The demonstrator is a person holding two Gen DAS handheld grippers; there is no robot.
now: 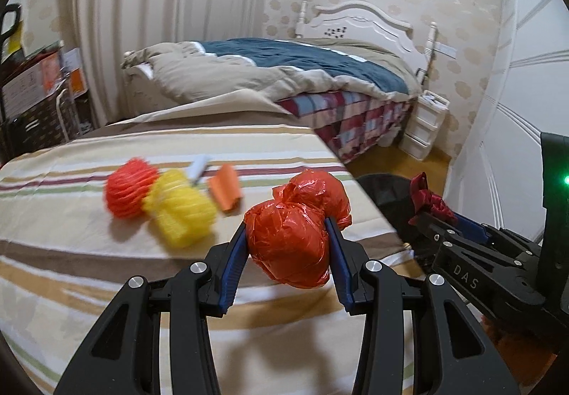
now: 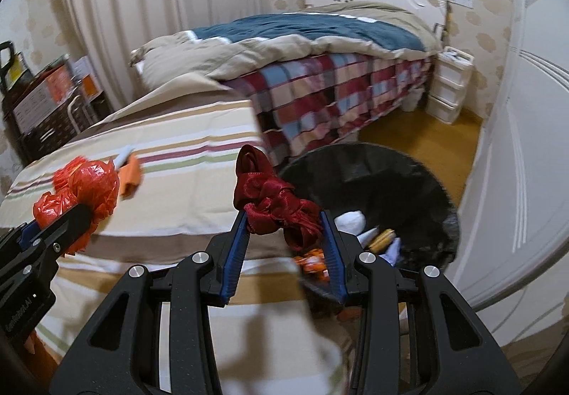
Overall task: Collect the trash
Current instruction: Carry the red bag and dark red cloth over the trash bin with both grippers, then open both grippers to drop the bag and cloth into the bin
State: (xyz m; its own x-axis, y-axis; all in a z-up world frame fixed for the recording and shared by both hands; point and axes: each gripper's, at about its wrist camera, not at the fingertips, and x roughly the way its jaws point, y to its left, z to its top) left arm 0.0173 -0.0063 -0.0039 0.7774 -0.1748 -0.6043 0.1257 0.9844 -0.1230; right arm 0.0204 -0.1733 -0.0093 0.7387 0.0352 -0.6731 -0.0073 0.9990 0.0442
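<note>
Left gripper [image 1: 288, 235]: my jaws are clenched on the orange bag [image 1: 291, 238], one blue pad on each side of it.
Orange bag: crumpled plastic in two lobes, a big one between the pads and a smaller one beyond. I read its long axis as running away from my camera, up and to the right, toward the bin [image 1: 387, 188].
Bag position: held above the near bed [image 1: 89, 252], close to its right edge.
Right gripper [image 2: 284, 228]: my jaws grasp the ribbon [image 2: 274, 203], a dark red satin bundle.
Ribbon: its long axis stands roughly upright, a looped end rising above the pads and tilting slightly left, with a short tail hanging below.
Ribbon position: over the bed's edge, just beside the bin's rim.
Bin: black liner, on the floor right of the bed, with white and orange scraps inside.
Left on the bed: red net [image 1: 129, 188], yellow net [image 1: 181, 208], orange wrapper [image 1: 225, 190], blurred.
</note>
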